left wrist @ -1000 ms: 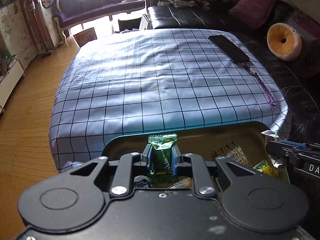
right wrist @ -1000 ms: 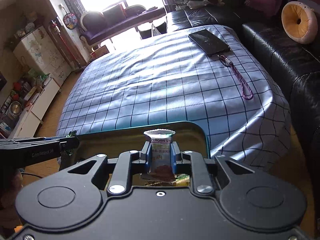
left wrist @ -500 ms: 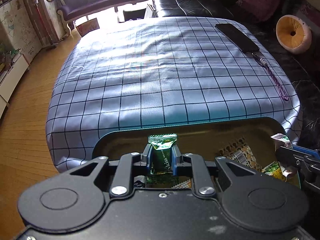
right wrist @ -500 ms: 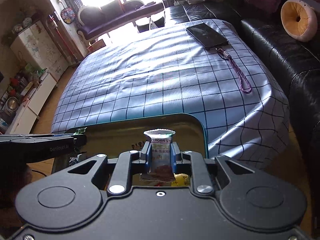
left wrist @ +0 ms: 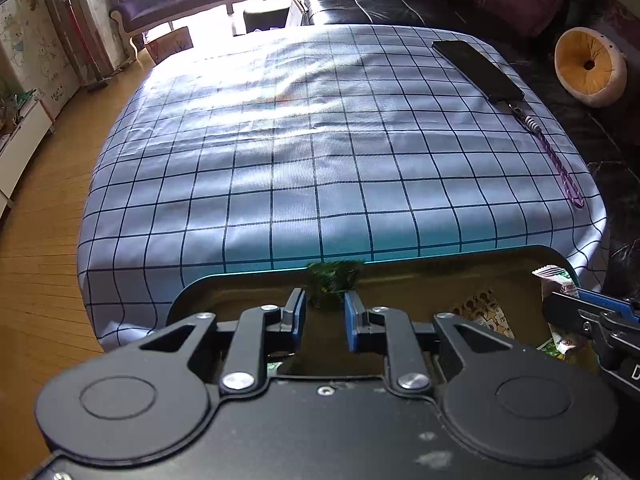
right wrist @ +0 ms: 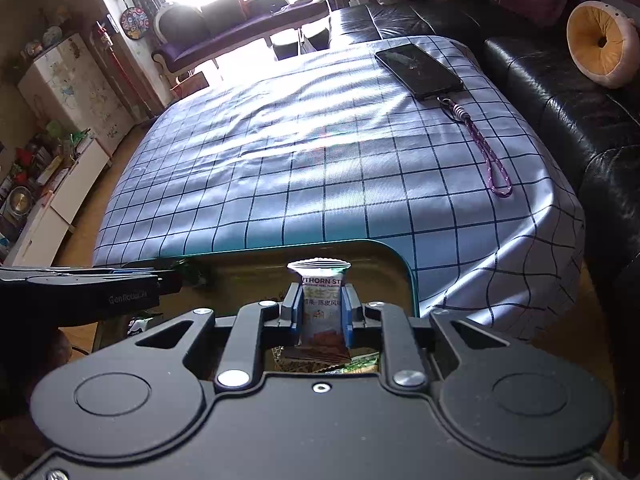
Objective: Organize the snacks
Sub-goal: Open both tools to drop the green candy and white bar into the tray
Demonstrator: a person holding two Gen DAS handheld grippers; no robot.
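Observation:
A teal tray (left wrist: 440,254) with a brown inside sits at the near edge of the checked table and holds several snack packets (left wrist: 486,314). My left gripper (left wrist: 325,308) is open over the tray; a blurred green packet (left wrist: 334,280) is between and just beyond its blue fingertips, loose. My right gripper (right wrist: 318,310) is shut on a white hawthorn snack packet (right wrist: 320,300), held upright above the tray (right wrist: 400,258). The right gripper also shows at the right edge of the left wrist view (left wrist: 580,312), and the left gripper at the left of the right wrist view (right wrist: 120,284).
A blue checked cloth (left wrist: 320,140) covers the table. A black phone (left wrist: 476,68) with a purple lanyard (left wrist: 560,168) lies at the far right. A black leather sofa (right wrist: 560,92) with a round orange cushion (right wrist: 600,48) stands to the right. Wooden floor (left wrist: 36,240) is at the left.
My left gripper has opened and let go of the green packet, which now looks blurred in motion. Both grippers have moved forward over the tray. The right gripper still holds its packet.

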